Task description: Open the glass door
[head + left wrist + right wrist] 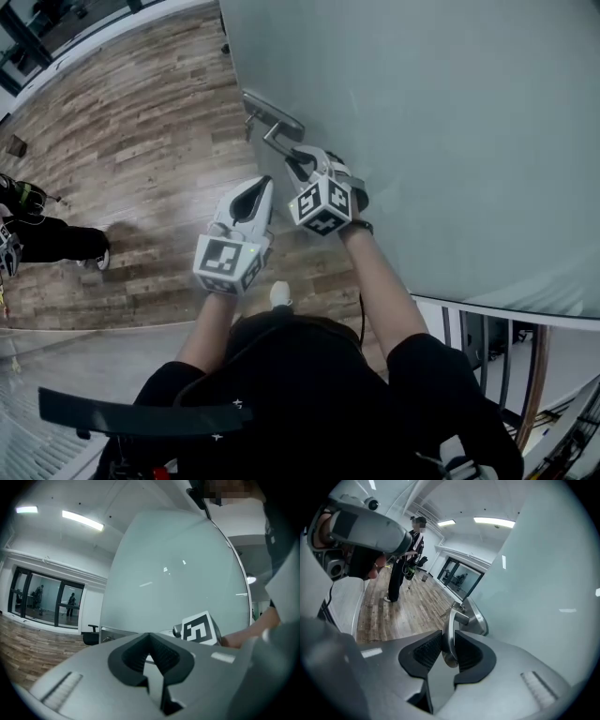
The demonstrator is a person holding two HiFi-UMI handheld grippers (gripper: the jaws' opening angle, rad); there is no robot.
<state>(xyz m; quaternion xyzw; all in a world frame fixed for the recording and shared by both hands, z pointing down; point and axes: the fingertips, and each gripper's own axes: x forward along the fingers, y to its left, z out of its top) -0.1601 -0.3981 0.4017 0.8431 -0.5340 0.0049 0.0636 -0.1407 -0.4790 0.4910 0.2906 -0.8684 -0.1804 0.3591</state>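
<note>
The head view takes in both arms stretched forward over the wooden floor (141, 141), with a bystander (37, 234) at its left border. The left gripper (264, 184) hangs just beside the right one, short of the glass door (450, 122). Its own view shows the pads meeting at their tips with nothing between them (150, 637), and the right gripper's marker cube (199, 629) against the frosted pane (178, 573).

The door handle (281, 139) sits near the door's left edge. From above, the right gripper (302, 164) covers the lever's end. Only the right gripper view shows the clamp: both pads press the metal lever (451, 620) from either side (449, 644). The right forearm (375, 281) runs straight alongside the pane.
</note>
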